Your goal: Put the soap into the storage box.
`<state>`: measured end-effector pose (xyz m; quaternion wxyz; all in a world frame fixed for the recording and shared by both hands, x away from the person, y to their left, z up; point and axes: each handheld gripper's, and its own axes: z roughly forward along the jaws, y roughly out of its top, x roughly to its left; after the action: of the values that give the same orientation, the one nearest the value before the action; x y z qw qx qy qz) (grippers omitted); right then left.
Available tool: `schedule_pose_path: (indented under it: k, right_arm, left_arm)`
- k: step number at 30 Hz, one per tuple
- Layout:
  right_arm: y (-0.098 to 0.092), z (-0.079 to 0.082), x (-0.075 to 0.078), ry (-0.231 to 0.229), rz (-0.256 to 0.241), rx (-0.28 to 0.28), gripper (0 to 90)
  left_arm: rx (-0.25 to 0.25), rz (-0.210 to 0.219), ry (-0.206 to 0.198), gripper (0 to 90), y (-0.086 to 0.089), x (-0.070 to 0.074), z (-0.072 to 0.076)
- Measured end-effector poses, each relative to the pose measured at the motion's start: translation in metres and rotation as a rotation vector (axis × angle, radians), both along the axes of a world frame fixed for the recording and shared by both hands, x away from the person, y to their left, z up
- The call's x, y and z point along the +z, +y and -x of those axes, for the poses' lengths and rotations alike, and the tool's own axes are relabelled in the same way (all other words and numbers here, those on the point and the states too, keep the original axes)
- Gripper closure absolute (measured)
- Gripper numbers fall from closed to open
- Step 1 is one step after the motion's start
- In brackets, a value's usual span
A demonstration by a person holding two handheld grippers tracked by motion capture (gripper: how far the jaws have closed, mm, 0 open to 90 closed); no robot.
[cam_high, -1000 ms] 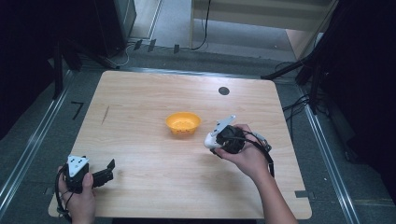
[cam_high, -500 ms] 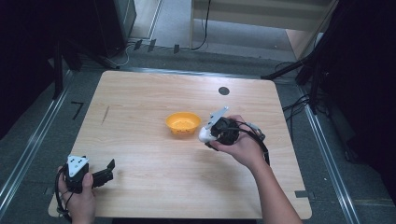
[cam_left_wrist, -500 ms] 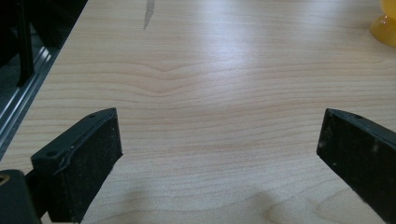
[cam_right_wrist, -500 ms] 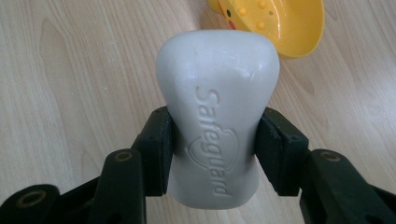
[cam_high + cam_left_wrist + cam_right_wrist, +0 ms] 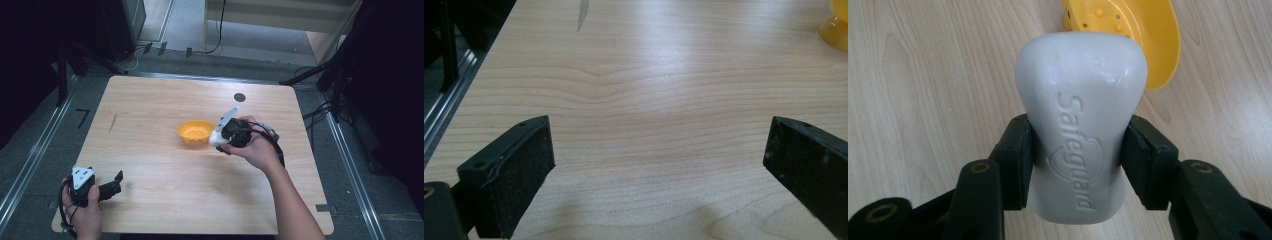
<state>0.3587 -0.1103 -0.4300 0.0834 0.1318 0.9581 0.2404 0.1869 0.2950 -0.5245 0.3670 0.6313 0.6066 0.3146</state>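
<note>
one white soap bar (image 5: pixel 1080 135) stamped safeguard, clamped in your right gripper (image 5: pixel 1078 160) just beside the one yellow dish (image 5: pixel 195 131), while your left gripper (image 5: pixel 659 165) sits wide open, holding nothing.

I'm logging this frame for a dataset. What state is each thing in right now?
Soap: clamped between the right gripper's jaws, held above the table beside the dish.
Dish: upright on the table, nothing in it.
Right gripper: shut on the soap.
Left gripper: open, jaws wide apart, low over the table near its corner, holding nothing.
</note>
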Motion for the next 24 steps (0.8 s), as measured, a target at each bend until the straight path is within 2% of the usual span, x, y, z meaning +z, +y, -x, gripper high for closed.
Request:
schedule_pose_path:
  k: [9, 15, 20, 24]
  right_arm:
    - [0.008, -0.009, 0.007, -0.016, 0.016, 0.033, 51.4]
    - [0.016, -0.022, 0.011, -0.017, 0.030, 0.059, 51.4]
    - [0.027, -0.031, 0.013, -0.028, 0.058, 0.085, 51.4]
    - [0.036, -0.038, 0.012, -0.014, 0.073, 0.106, 51.4]
  left_arm:
    - [-0.001, 0.000, 0.001, 0.3, 0.000, 0.000, 0.000]
    - [-0.002, 0.001, 0.002, 0.3, 0.000, 0.000, 0.000]
    - [-0.001, 0.002, 0.000, 0.3, 0.000, 0.000, 0.000]
    - [-0.002, 0.004, 0.002, 0.3, 0.000, 0.000, 0.000]
